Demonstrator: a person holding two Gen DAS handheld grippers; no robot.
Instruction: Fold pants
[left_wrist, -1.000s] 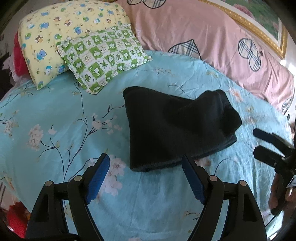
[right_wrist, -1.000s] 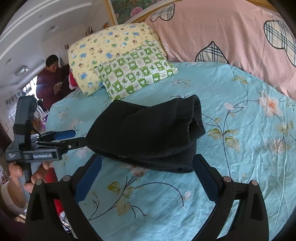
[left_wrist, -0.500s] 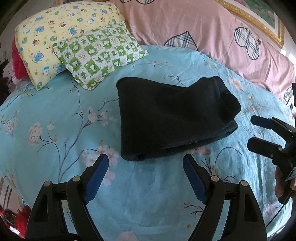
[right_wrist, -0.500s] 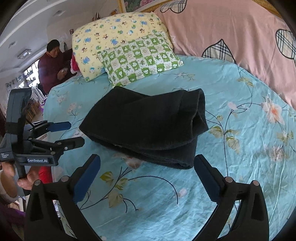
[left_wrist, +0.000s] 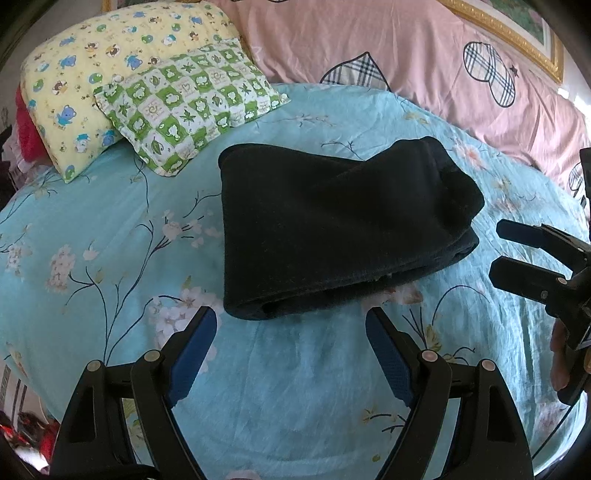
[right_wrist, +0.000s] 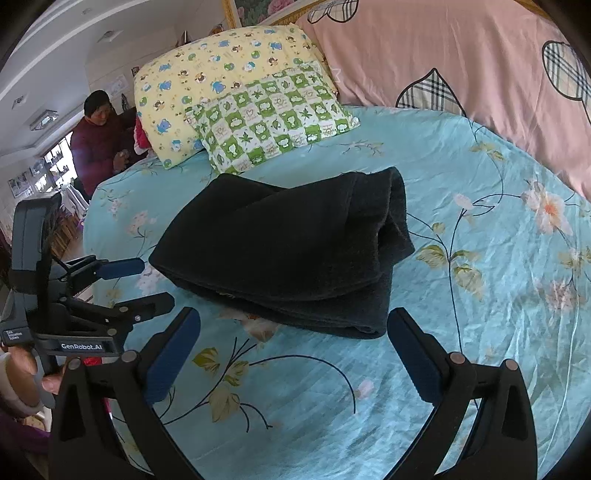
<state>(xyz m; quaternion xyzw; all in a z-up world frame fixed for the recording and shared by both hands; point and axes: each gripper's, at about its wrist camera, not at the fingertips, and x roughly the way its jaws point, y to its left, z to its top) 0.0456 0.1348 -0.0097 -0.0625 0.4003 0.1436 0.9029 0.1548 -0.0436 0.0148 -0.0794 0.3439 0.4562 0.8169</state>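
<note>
The black pants (left_wrist: 332, 229) lie folded in a thick stack on the blue floral bedsheet (left_wrist: 110, 236), seen from the other side as the pants (right_wrist: 284, 247). My left gripper (left_wrist: 290, 328) is open, with nothing between its blue pads, just short of the stack's near edge. My right gripper (right_wrist: 293, 326) is open and bare too, close to the stack's near edge. Each gripper shows in the other's view: the right gripper (left_wrist: 498, 251) at the right edge, the left gripper (right_wrist: 155, 280) at the lower left, both apart from the cloth.
A yellow cartoon pillow (left_wrist: 92, 66) and a green checked pillow (left_wrist: 192, 99) lie at the head of the bed. A pink quilt (left_wrist: 424, 55) runs along the far side. A person in a dark red jacket (right_wrist: 98, 144) stands beyond the bed.
Both grippers have drawn back a little from the folded pants, which now lie farther up in both views. The pants have not moved.
</note>
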